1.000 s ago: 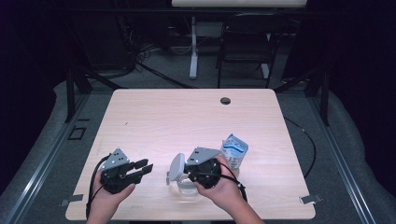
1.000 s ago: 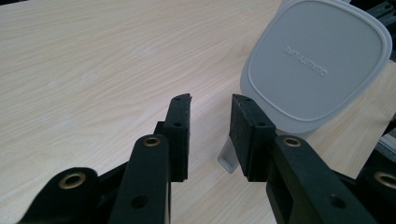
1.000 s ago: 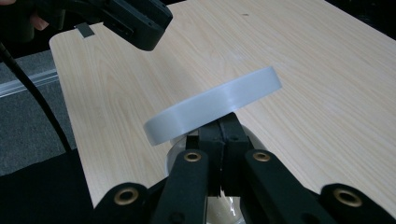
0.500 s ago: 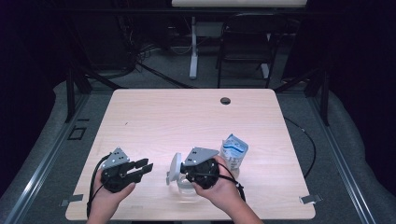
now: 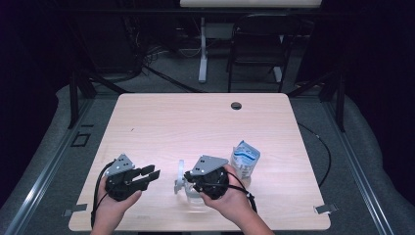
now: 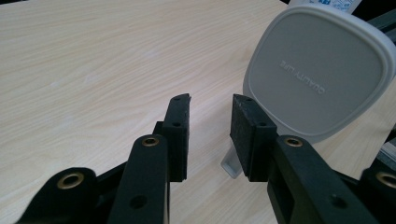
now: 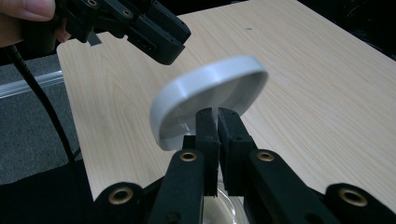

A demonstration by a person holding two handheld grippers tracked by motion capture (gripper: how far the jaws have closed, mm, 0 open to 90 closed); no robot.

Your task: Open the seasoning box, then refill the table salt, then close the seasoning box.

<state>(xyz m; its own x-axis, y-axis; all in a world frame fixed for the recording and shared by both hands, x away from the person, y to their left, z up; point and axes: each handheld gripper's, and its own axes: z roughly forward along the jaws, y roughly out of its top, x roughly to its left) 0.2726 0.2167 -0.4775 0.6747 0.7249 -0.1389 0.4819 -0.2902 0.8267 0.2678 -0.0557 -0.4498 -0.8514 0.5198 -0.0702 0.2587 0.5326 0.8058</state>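
Near the table's (image 5: 147, 117) front edge, your left gripper (image 5: 149, 175) waits half-open, empty. Your right gripper (image 5: 180, 186) pinches the grey lid (image 5: 181, 172), tilted up above its clear container (image 5: 195, 198). Next, probably carry the lid clear and lay it flat.

Grey rounded-square lid (image 7: 210, 93), tilted on edge

Looks to us like a lab recording setup: we've got a bare wooden table (image 5: 195, 122), dark curtained surroundings, floor cables (image 5: 147, 58), and a chair (image 5: 257, 44).
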